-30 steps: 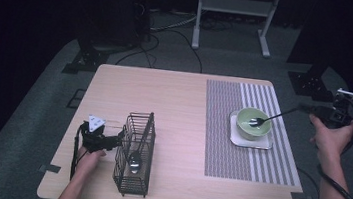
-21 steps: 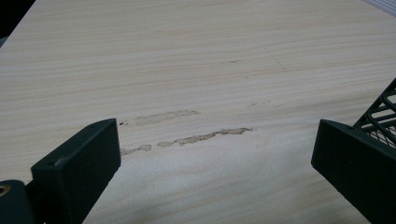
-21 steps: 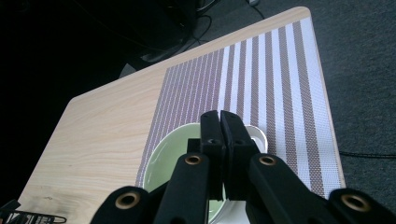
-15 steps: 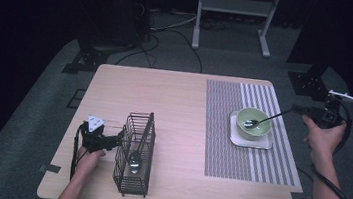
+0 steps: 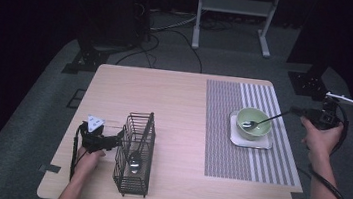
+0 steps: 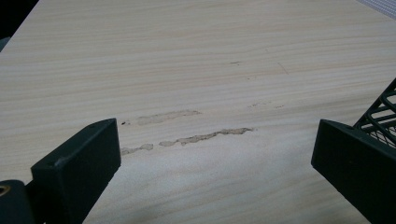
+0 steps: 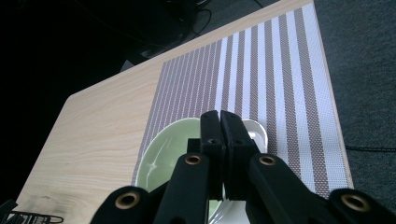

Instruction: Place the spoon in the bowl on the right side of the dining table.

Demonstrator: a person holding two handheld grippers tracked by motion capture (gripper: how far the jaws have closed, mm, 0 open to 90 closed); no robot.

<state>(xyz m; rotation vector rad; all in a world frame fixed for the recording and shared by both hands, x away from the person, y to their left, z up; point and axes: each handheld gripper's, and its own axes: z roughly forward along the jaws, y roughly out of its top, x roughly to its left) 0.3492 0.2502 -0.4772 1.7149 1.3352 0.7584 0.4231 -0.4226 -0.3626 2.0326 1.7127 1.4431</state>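
A green bowl [image 5: 259, 116] sits on a white square saucer [image 5: 266, 143] on the striped mat [image 5: 221, 135]. A metal spoon [image 5: 269, 119] has its bowl end inside the green bowl, and its handle slants up to the right. My right gripper [image 5: 295, 112] is shut on the end of that handle, just beyond the table's right edge. In the right gripper view its jaws [image 7: 219, 116] are pressed together above the green bowl [image 7: 156, 156]. My left gripper [image 5: 117, 142] stands open against the left side of a black wire basket [image 5: 129, 187], with bare table between its jaws [image 6: 215, 154].
Inside the wire basket [image 6: 385, 107] stands a metal utensil [image 5: 135, 164]. The striped mat [image 7: 261, 70] covers the table's right part. A light wooden tabletop [image 5: 164, 103] lies between the basket and the mat. Behind the table are stand legs and cables on the floor.
My right hand has shifted a little to the left, carrying the spoon with it. The left hand and the basket have stayed in place.
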